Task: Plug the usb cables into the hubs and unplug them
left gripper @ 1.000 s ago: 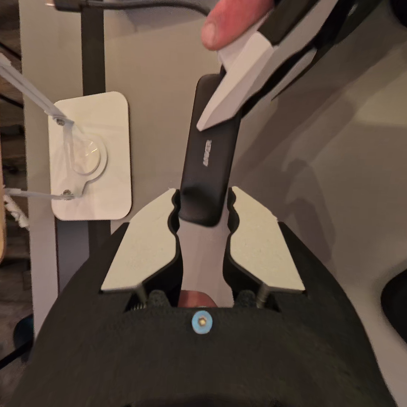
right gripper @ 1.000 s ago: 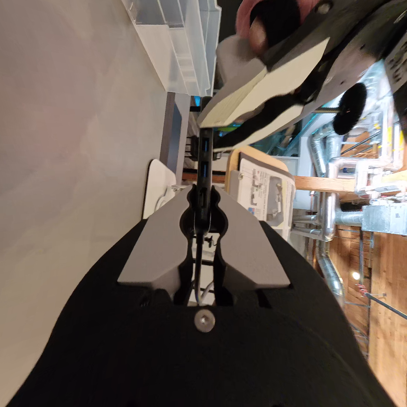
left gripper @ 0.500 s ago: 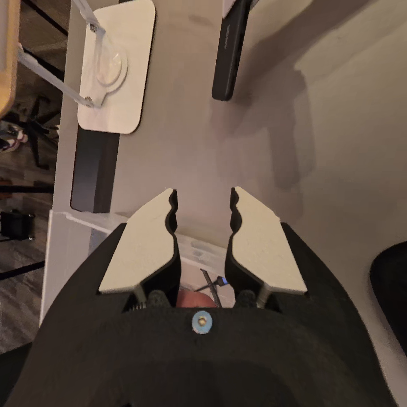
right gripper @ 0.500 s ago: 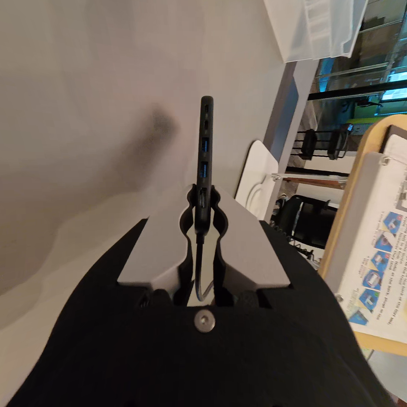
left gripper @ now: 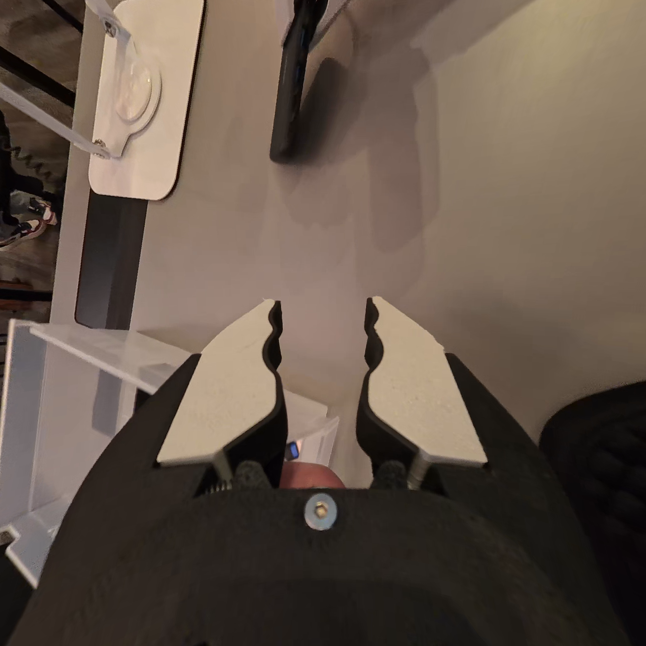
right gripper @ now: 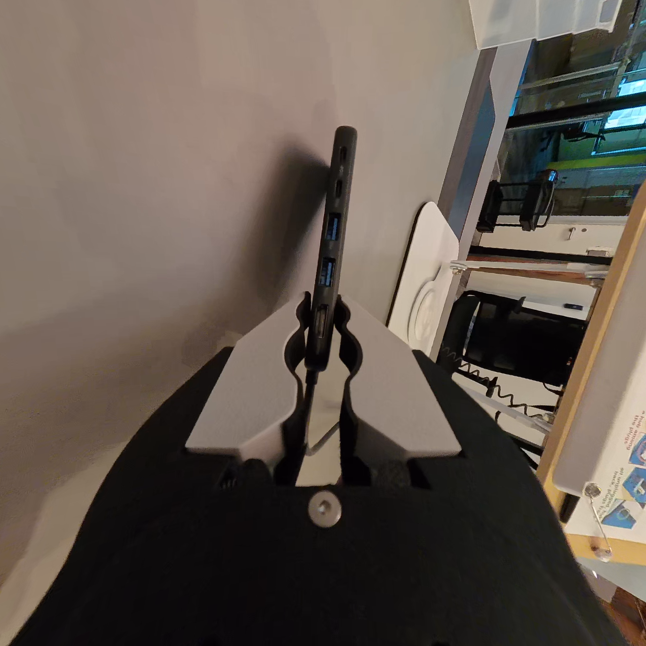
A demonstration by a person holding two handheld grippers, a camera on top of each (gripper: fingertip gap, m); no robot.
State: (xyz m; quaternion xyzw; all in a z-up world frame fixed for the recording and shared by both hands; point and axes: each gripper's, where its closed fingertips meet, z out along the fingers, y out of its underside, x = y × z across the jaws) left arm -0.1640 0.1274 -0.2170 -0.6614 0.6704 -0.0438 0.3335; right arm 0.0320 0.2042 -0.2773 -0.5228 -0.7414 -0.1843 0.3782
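My right gripper is shut on the cable end of a slim black USB hub, held on edge over the grey table. Its side shows several empty ports, two of them blue. The hub's short black cable runs back between the fingers. In the left wrist view the same hub hangs at the top, a little above the table, with the right gripper's fingers mostly cut off by the frame edge. My left gripper is open and empty, well back from the hub.
A white plate with a clear acrylic bracket lies at the table's left edge; it also shows in the right wrist view. A clear plastic bin stands near the left gripper. A board with printed sheets stands on the right. Left tips to right tips: about 20 cm.
My left gripper let go of the hub's far end and drew back from it. My right gripper kept hold of the hub and tilted it more on edge.
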